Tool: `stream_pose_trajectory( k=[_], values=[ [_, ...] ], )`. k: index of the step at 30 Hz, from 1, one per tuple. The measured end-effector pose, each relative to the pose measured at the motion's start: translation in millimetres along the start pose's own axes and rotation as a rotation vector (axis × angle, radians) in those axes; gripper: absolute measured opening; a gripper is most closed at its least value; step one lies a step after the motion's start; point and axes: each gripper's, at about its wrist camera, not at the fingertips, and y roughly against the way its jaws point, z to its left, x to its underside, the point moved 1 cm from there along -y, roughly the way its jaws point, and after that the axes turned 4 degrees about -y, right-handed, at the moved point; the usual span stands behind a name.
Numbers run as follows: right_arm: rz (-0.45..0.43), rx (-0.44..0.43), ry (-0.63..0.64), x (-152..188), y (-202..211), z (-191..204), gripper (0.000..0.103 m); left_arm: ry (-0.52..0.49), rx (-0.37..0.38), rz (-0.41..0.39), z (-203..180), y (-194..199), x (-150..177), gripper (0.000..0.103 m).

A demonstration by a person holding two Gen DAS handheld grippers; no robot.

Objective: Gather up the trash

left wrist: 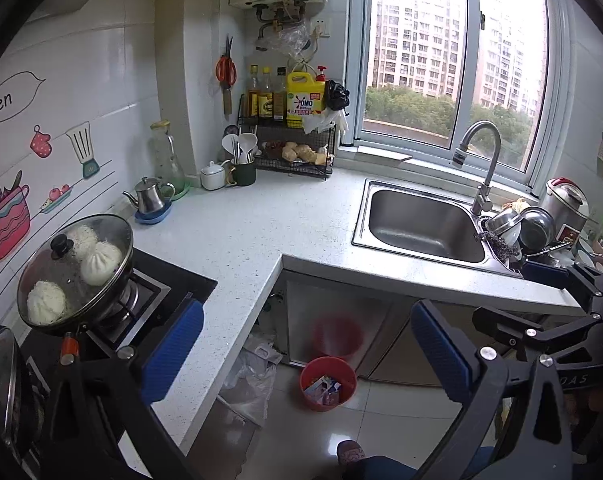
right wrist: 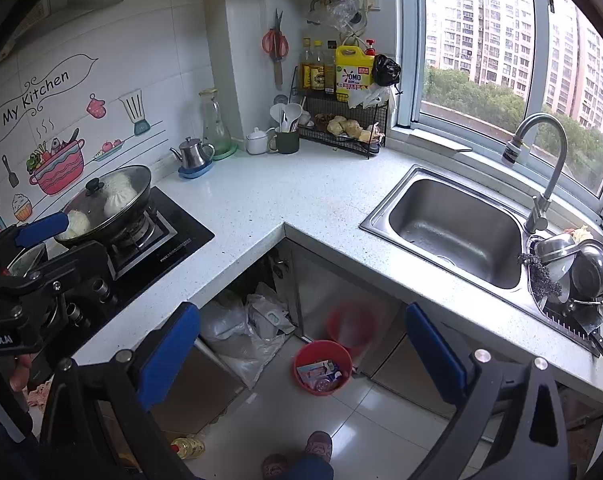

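Observation:
A red trash bin [left wrist: 313, 404] [right wrist: 321, 343] stands on the tiled floor below the L-shaped countertop [left wrist: 261, 220] [right wrist: 301, 192]. Wrappers and packaging [left wrist: 325, 390] [right wrist: 319, 372] lie inside it. My left gripper [left wrist: 307, 354] is open and empty, held high above the floor with the bin seen between its blue pads [left wrist: 173, 352]. My right gripper [right wrist: 301, 354] is also open and empty, framing the same bin from above. Each gripper shows in the other's view: the right gripper [left wrist: 565, 276] by the counter edge, the left gripper [right wrist: 53, 244] over the stove.
A lidded pan of buns [left wrist: 73, 272] [right wrist: 105, 204] sits on the stove [right wrist: 169, 236]. The sink [left wrist: 421, 224] [right wrist: 453, 228] and stacked dishes [right wrist: 581, 268] are on the right. Plastic bags [right wrist: 241, 332] fill the space under the counter. An oil bottle [right wrist: 187, 447] and a person's slippered feet [right wrist: 317, 446] are on the floor.

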Motion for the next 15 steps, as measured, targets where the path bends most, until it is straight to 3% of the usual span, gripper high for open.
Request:
stream_pose_trajectory(
  k=[15],
  values=[
    [-0.008, -0.009, 0.007, 3.9, 7.7, -2.3, 0.102, 0.006, 0.01, 0.001, -9.7, 7.9, 5.8, 0.103]
  ],
)
